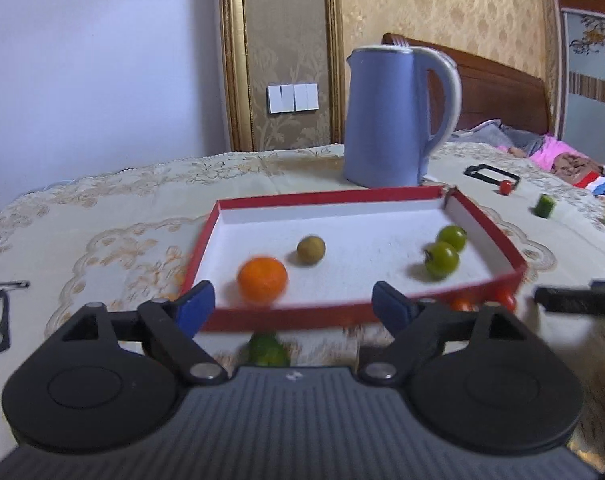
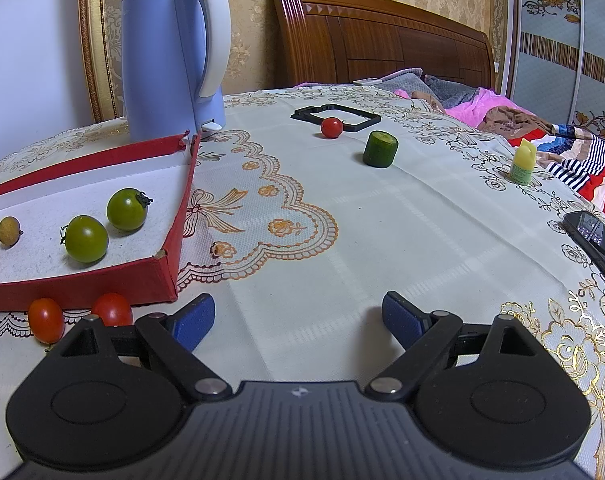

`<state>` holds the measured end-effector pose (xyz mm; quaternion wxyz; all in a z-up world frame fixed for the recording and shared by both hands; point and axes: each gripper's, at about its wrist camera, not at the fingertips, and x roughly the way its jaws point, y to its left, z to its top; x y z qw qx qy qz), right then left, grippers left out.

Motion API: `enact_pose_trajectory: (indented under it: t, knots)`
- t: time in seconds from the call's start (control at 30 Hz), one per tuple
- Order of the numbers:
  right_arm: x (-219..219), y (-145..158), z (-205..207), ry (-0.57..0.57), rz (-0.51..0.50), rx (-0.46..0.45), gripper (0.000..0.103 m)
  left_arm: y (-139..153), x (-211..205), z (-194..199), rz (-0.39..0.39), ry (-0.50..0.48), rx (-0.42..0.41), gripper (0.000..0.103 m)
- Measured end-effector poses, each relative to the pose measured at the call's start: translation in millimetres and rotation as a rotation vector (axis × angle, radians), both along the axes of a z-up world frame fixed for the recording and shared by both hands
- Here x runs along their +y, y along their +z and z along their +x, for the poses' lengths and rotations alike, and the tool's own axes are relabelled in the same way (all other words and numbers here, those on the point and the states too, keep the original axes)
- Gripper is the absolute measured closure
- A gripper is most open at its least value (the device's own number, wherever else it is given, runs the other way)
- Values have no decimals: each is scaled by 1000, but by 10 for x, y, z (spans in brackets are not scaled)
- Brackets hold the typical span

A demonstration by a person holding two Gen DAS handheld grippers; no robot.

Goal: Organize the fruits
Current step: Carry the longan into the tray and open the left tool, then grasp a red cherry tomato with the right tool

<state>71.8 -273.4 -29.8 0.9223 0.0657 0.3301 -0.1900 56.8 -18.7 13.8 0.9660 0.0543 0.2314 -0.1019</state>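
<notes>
Both grippers at the red tray's near edge, jaws spread, holding nothing.
Left gripper (image 1: pixel 292 306) faces tray (image 1: pixel 482 216): orange (image 1: pixel 262 279), brown fruit (image 1: pixel 311 250), two green tomatoes (image 2: pixel 86 239). Right gripper (image 2: pixel 298 316) over bare worktop (image 2: pixel 342 232).

Orange (image 1: pixel 262 279) blurred. Green fruit (image 1: pixel 268 350) partly hidden behind left gripper body. Phone (image 2: pixel 596 240) cut off by edge.

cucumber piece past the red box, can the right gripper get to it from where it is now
Probably yes. The right gripper is open and empty, and only bare tablecloth lies between it and the cucumber piece, which stands clear of the red tomato.
</notes>
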Motion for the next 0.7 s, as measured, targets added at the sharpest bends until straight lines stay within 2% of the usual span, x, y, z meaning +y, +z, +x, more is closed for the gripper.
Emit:
enact_pose_trajectory:
  t: [0.2,0.37,0.57,0.7]
  knots:
    - [0,0,-1,0,0,0,12,-115,227,-342,-51,12,41,18]
    - [1,-1,1,0,0,0,11,-234,361,-493,-55,55,59,18]
    - [7,-15,-13,22,9,-8,10,-408,526,-443,-68,101,127,18]
    - [17,8,-75,58,25,-45,10,-442,563,-399,-62,107,129,18]
